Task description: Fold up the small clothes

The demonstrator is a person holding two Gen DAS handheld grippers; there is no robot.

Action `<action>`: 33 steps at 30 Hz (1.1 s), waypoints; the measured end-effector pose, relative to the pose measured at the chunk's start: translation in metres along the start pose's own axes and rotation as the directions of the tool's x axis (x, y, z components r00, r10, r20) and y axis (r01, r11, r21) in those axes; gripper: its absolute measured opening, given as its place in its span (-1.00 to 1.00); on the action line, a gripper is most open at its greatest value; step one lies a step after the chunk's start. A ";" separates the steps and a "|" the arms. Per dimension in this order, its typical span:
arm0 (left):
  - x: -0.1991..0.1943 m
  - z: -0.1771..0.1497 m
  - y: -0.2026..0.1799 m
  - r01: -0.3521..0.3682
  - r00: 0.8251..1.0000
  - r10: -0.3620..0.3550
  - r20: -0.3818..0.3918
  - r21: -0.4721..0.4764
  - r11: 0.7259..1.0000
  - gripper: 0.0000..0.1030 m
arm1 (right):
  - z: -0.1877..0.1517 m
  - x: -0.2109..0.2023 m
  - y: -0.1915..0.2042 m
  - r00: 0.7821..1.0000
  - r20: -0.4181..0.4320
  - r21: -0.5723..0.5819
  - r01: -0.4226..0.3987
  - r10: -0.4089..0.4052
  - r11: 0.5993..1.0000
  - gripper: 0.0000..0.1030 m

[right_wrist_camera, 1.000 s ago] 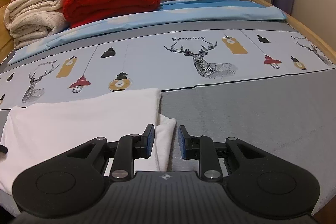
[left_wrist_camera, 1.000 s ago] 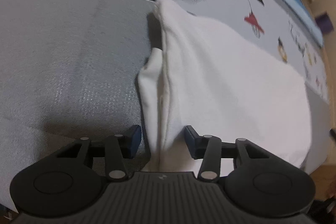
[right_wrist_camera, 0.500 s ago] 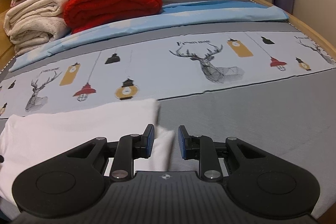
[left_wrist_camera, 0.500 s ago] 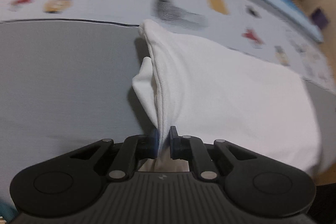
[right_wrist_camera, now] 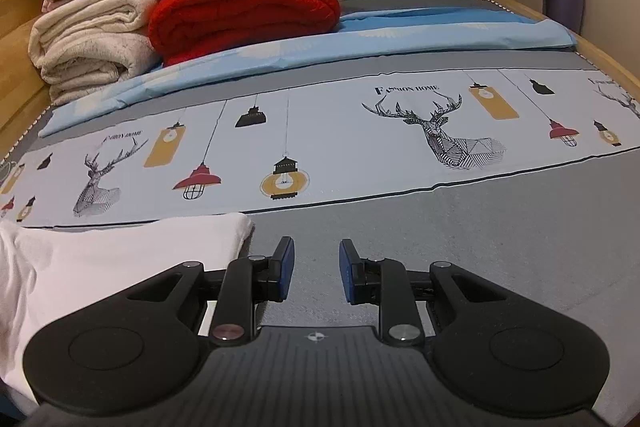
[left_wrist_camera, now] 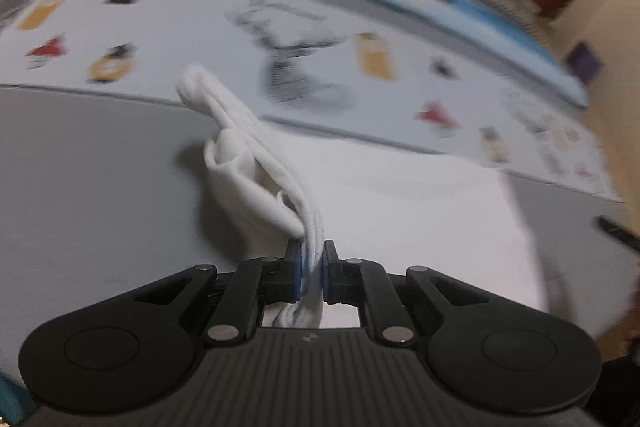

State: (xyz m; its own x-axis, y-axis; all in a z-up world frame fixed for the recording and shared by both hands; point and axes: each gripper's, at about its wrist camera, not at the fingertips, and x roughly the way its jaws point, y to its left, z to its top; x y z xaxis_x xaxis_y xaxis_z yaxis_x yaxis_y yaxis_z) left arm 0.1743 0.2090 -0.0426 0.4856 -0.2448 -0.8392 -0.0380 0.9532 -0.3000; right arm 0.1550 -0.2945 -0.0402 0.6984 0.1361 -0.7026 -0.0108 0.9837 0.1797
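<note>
Landmark: white garment (left_wrist_camera: 400, 211), flat on grey band of bedspread (right_wrist_camera: 480, 227).
Left gripper (left_wrist_camera: 311, 269): jaws, wide apart a second ago, now pinched on garment's layered edge; edge raised off bed.
Right gripper (right_wrist_camera: 316, 269): jaws parted, nothing between them; just right of garment's corner, formerly over it.
Red blanket (right_wrist_camera: 244, 11): far behind garment.
Task implication: grasp secured; fold-over likely next.

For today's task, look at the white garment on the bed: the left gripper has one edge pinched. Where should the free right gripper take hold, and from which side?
The right gripper hangs open over grey sheet, just right of the white garment. Probably best: the near right corner, approached from the right, low along the bed. The cloth lies flat there with its edge exposed, so one finger can slide under. The left gripper pinches a bunched edge.
</note>
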 end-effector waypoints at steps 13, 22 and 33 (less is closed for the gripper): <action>0.061 -0.002 -0.191 0.325 0.944 -0.321 -0.069 0.063 0.943 -0.80 | -0.002 -0.006 -0.015 1.000 0.002 0.028 0.010 -0.010 1.000 -0.51; 0.069 0.001 -0.205 0.425 0.904 -0.423 -0.055 0.021 0.905 -0.54 | -0.001 -0.005 -0.024 1.000 -0.014 0.060 -0.019 0.020 0.998 -0.51; 0.075 -0.039 -0.150 0.332 0.929 -0.298 -0.222 0.140 0.933 -0.50 | 0.000 0.052 0.019 0.946 -0.180 0.251 -0.222 0.271 0.942 -0.51</action>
State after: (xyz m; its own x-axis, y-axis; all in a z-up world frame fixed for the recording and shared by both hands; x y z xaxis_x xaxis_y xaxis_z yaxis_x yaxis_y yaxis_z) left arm 0.1829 0.0412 -0.0786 0.2686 -0.5503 -0.7906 0.2486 0.8325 -0.4950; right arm 0.1912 -0.2690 -0.0737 0.5287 0.4161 -0.7399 0.0146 0.8670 0.4980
